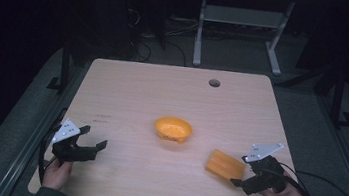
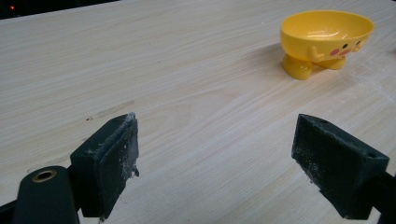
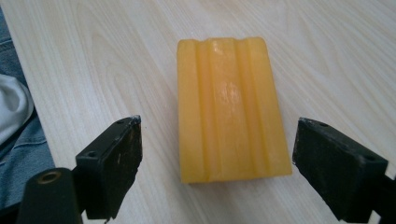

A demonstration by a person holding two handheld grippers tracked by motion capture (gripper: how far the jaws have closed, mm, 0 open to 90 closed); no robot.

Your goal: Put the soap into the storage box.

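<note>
Wooden table (image 1: 128, 92): broad bare surface at left and far side, cable hole (image 1: 214, 82) near far edge. Yellow footed bowl (image 1: 173, 129): upright at centre, apart from everything; ridged yellow block (image 1: 225, 165): flat near the front right edge, just ahead of the right gripper (image 1: 241, 170), jaws spread, empty. Left gripper (image 1: 93, 137): front left, jaws likewise released over bare wood.

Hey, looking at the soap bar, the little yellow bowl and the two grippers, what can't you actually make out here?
- Yellow bowl: its far side is hidden by its own body in the left gripper view; its face print is too small in the high view.
- Soap bar: underside hidden against the table.
- Left gripper and right gripper: bodies cut off by the bottom edge in the gripper views.
</note>
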